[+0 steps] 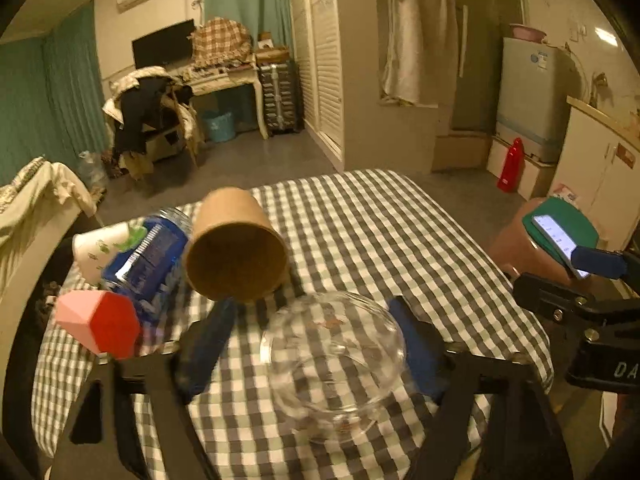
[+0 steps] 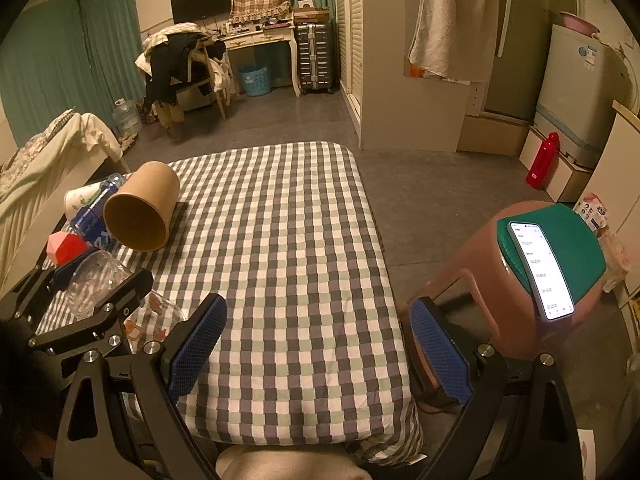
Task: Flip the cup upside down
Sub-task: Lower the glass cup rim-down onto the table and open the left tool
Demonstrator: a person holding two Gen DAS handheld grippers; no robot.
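A clear glass cup [image 1: 334, 364] sits between the blue pads of my left gripper [image 1: 316, 332], tilted with its mouth toward the camera, over the checkered tablecloth [image 1: 360, 232]. The pads stand at its two sides; contact is hard to tell. It also shows in the right wrist view [image 2: 94, 280], held by the left gripper [image 2: 72, 276]. My right gripper [image 2: 316, 340] is open and empty over the near edge of the table [image 2: 280, 220].
A brown paper cup [image 1: 236, 252] lies on its side, with a blue-labelled bottle [image 1: 152, 256], a white paper cup [image 1: 100, 248] and a red-pink block [image 1: 100, 324] at the table's left. A brown stool [image 2: 520, 280] with a phone [image 2: 540, 268] stands right.
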